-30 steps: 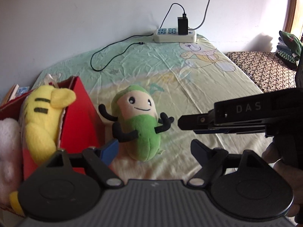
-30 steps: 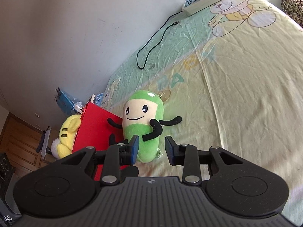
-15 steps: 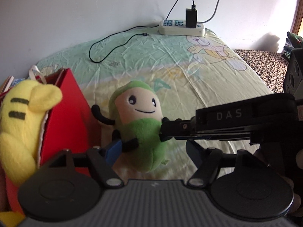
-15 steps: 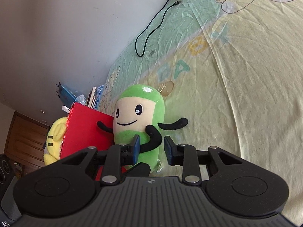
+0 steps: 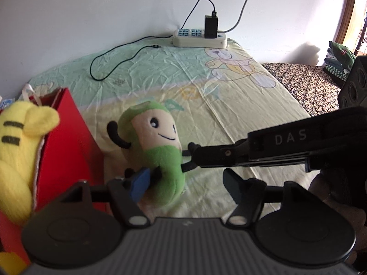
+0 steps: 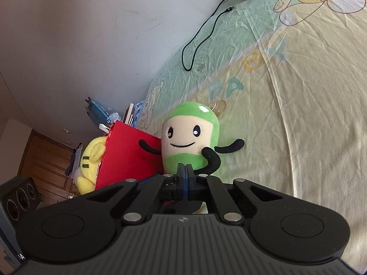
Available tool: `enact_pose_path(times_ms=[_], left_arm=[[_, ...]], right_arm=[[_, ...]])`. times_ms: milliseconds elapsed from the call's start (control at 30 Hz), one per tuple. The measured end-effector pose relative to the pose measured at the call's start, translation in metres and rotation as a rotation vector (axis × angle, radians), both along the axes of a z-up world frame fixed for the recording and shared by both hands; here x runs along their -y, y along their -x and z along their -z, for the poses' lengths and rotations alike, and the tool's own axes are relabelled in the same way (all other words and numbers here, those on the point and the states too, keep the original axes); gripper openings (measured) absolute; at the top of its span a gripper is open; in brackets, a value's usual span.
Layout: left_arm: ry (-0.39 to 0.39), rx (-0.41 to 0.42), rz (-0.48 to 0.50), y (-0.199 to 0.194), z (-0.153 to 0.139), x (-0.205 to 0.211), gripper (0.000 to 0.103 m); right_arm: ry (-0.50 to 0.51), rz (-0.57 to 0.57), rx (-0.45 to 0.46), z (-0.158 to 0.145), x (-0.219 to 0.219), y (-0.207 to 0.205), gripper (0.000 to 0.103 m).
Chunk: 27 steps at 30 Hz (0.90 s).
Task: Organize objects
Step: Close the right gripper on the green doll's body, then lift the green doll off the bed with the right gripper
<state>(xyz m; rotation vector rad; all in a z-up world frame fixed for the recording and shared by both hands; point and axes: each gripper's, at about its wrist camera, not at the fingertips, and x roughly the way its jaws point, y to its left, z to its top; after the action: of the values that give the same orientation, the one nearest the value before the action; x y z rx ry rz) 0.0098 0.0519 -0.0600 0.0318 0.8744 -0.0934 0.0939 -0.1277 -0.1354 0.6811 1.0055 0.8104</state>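
A green plush toy (image 5: 158, 142) with a cream face and black arms lies on the bed sheet (image 5: 206, 96), beside a red paper bag (image 5: 66, 142) that holds a yellow plush toy (image 5: 18, 151). My right gripper (image 6: 185, 178) is shut, its pads pinching the green plush's (image 6: 190, 142) black arm at the body; its fingers (image 5: 220, 154) reach in from the right in the left wrist view. My left gripper (image 5: 183, 183) is open, its blue pad against the plush's lower body.
A white power strip (image 5: 199, 37) with a black charger and a black cable (image 5: 110, 59) lie at the far edge by the wall. A patterned surface (image 5: 305, 82) with folded clothes is at the right. A speaker (image 6: 18, 201) stands beyond the bag.
My right gripper moved in and closed its fingers on the green plush's arm. My left gripper came closer to the plush and the red bag.
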Motion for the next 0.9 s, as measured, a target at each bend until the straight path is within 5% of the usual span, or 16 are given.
enact_pose_path(times_ms=[100,167,267,533,900], left_arm=[[0.0,-0.002,-0.007,0.005,0.001,-0.002,0.072],[0.005,-0.015,-0.017,0.008,0.003,-0.007,0.072],[0.006,-0.031,-0.035,0.014,0.008,-0.012,0.074],[-0.027,-0.031,-0.078,0.004,0.015,-0.012,0.076],[-0.002,-0.027,-0.069,0.0,0.011,-0.01,0.069]], right_arm=[[0.043,0.056,0.037,-0.004,0.004,0.004,0.008],[0.057,0.057,0.008,0.001,0.006,-0.003,0.025],[0.037,0.055,-0.067,0.013,0.011,-0.007,0.03],[0.015,0.041,-0.055,0.02,-0.011,-0.015,0.029],[-0.045,-0.019,-0.034,0.014,-0.012,-0.016,0.011]])
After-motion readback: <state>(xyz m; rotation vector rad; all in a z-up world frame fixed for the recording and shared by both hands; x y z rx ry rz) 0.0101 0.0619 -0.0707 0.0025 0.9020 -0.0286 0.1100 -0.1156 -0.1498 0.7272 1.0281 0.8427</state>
